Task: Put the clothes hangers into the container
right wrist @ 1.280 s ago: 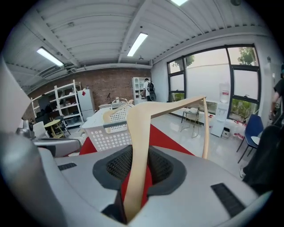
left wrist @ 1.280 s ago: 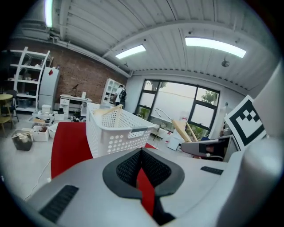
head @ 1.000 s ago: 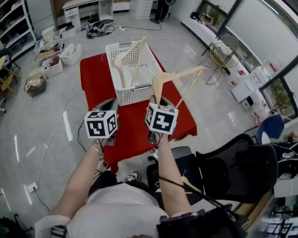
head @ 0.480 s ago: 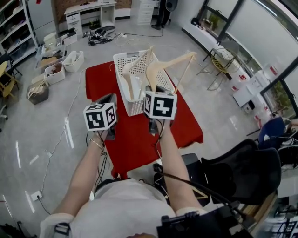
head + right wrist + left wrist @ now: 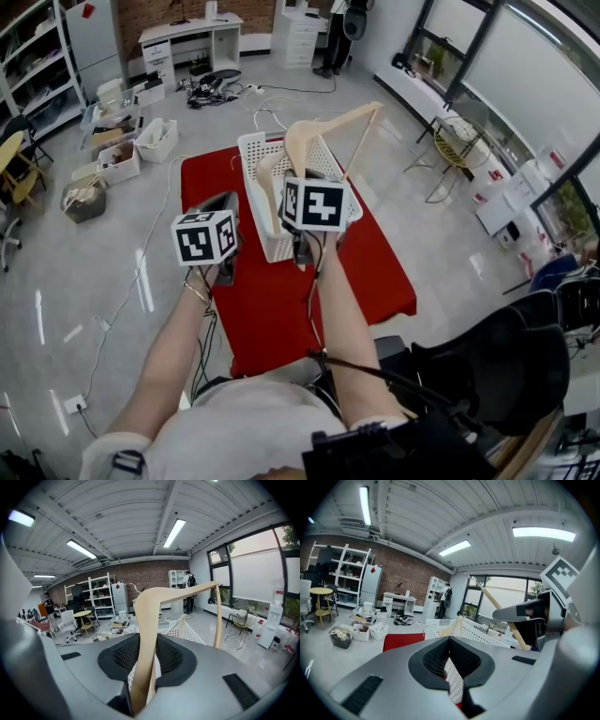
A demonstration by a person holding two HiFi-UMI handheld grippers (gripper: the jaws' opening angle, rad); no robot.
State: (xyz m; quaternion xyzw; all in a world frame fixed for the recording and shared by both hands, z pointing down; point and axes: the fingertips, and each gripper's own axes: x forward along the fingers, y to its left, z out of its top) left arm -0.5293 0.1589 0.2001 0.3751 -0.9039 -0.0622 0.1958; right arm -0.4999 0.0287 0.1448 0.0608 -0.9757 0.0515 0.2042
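No legible text, as far as visible

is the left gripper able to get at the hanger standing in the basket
Probably yes: left gripper is empty, jaws apart; the open-topped basket leaves the hanger sticking up past its rim.

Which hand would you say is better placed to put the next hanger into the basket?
Right. The right gripper is shut on a wooden hanger, held high close to the white basket; the left gripper is open and holds nothing.
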